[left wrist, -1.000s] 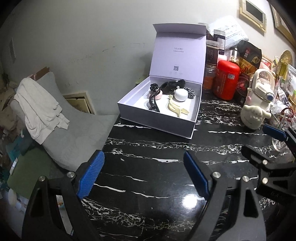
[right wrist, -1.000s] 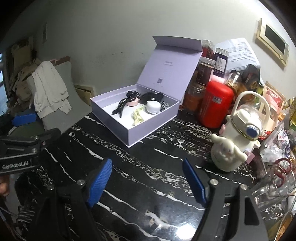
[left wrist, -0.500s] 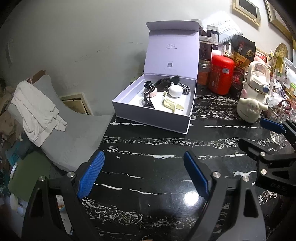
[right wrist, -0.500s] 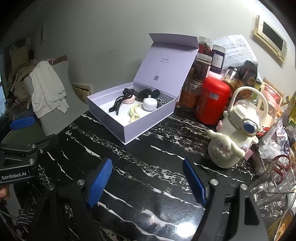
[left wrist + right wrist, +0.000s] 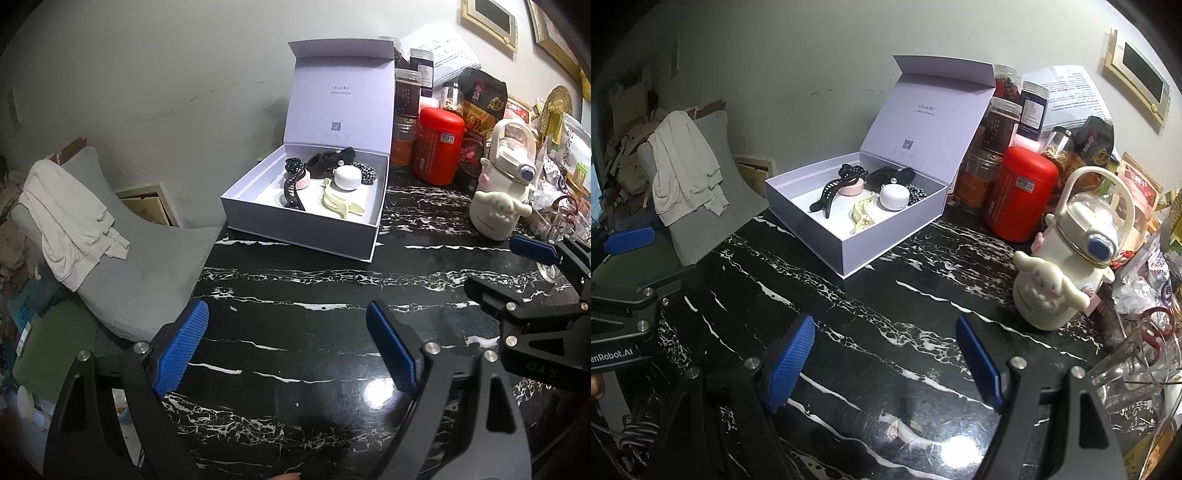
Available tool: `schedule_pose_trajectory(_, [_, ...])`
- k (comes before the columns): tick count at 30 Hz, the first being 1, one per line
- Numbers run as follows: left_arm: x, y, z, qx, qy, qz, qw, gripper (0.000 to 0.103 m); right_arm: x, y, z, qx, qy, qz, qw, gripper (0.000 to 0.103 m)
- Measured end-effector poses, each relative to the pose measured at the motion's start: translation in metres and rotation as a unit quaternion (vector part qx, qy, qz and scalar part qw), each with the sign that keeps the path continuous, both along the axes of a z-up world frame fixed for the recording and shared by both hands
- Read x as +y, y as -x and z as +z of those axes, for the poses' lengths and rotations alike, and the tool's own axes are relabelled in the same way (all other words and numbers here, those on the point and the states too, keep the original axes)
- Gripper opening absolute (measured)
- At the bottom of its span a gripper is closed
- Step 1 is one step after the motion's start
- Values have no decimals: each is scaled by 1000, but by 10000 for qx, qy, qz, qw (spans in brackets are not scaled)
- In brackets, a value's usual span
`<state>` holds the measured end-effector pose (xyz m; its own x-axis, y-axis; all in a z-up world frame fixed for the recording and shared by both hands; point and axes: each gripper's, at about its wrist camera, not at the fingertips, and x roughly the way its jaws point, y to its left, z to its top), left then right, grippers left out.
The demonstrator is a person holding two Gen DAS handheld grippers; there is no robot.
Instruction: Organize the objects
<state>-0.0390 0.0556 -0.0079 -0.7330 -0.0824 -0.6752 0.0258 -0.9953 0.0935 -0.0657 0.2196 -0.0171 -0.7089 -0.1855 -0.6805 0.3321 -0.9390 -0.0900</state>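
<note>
An open lilac box [image 5: 295, 232] [image 5: 890, 243] stands on the black marble table [image 5: 314, 291] [image 5: 886, 314], lid upright. Inside lie a black hair claw [image 5: 293, 192] [image 5: 823, 197], a yellow hair claw [image 5: 338, 203] [image 5: 862, 216], a white round case [image 5: 347, 177] [image 5: 894, 196], a pink item [image 5: 851, 187] and black scrunchies [image 5: 327, 159]. My left gripper [image 5: 286, 349] is open and empty above the table, short of the box. My right gripper [image 5: 884, 358] is open and empty; it also shows at the right of the left wrist view [image 5: 532, 269].
A red canister [image 5: 439, 146] [image 5: 1019, 192], jars [image 5: 1001, 125] and snack bags [image 5: 484, 99] crowd the back right. A cream cartoon bottle [image 5: 502, 192] [image 5: 1067, 266] stands right of the box. A glass [image 5: 1134, 365] sits at the far right. A grey cushion with a white cloth [image 5: 70, 218] lies left of the table.
Both grippers have pulled back from the box, which now looks smaller and farther. Both stay open and empty.
</note>
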Motion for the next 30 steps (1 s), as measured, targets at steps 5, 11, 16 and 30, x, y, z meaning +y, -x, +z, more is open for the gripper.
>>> schedule_pose_trajectory(5, [1,0,1,-17,41,-49,10000,87,-1,0,0,-6,-32,5,10000,80])
schedule_pose_trajectory(11, [1,-1,0,-22,10,-92,10000,87,-2,-1,0,1,-51,32,10000,80])
schedule_pose_trajectory(16, [1,-1,-1,-57,14,-127,9999,87,-2,-1,-1,-4,-63,35,10000,80])
schedule_pose_trajectory(30, [0,-3,-3,-122,-34,-177,9998,87,-3,-3,-1,-48,-68,66,9999,80])
